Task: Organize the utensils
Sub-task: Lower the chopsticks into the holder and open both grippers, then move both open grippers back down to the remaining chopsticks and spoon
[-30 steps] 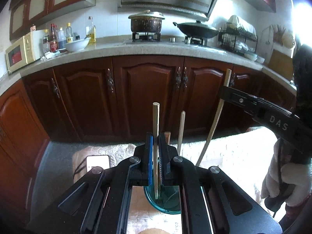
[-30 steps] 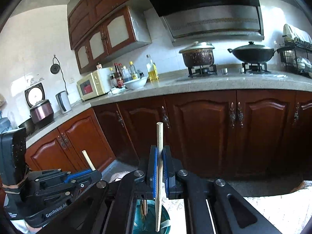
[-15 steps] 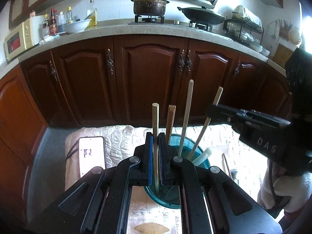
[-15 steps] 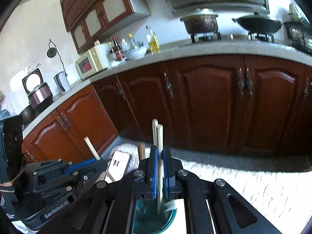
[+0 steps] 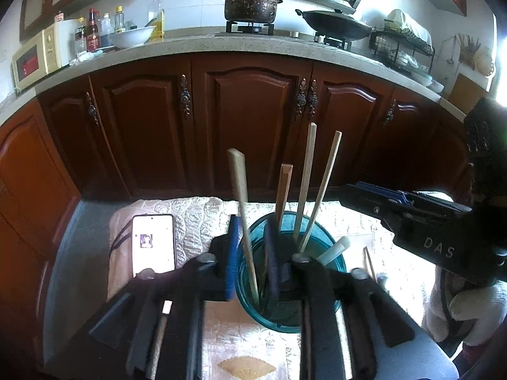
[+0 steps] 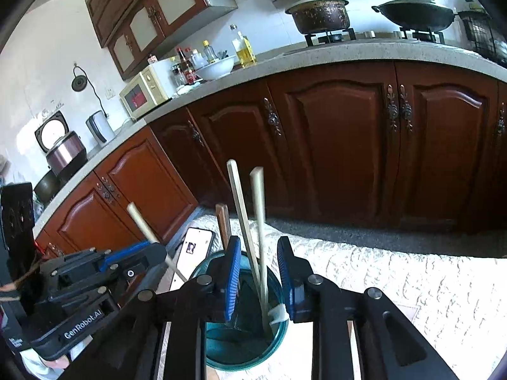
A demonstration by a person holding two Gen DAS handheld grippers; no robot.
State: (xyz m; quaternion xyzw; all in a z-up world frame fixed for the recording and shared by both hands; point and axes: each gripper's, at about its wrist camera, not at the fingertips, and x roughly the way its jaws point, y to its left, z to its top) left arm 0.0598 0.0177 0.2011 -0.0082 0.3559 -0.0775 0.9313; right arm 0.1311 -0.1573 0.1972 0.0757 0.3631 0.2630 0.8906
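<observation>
A teal glass cup [image 5: 280, 324] stands on a pale patterned cloth and holds several wooden chopsticks and a white-handled utensil [image 5: 332, 250]. My left gripper [image 5: 252, 247] hangs over the cup's left rim with its jaws opening. A light chopstick [image 5: 240, 209] leans loose between the pads, its lower end inside the cup. My right gripper [image 6: 259, 253] is above the same cup [image 6: 247, 361], jaws opening too. Two pale chopsticks [image 6: 258, 209] stand free between its blue pads [image 6: 233, 278]. Each gripper shows in the other's view: right [image 5: 358, 193], left [image 6: 155, 253].
A lit phone [image 5: 153, 242] lies on the cloth left of the cup. One more thin stick [image 5: 369, 262] rests on the cloth to the right. Dark wooden cabinets [image 5: 247, 126] and a stone counter with a pot [image 5: 250, 4] and wok run behind. A gloved hand [image 5: 469, 310] is at right.
Both grippers have sunk toward the cup. Their jaws, shut on a chopstick each, have parted, and the chopsticks now lean loose inside the cup.
</observation>
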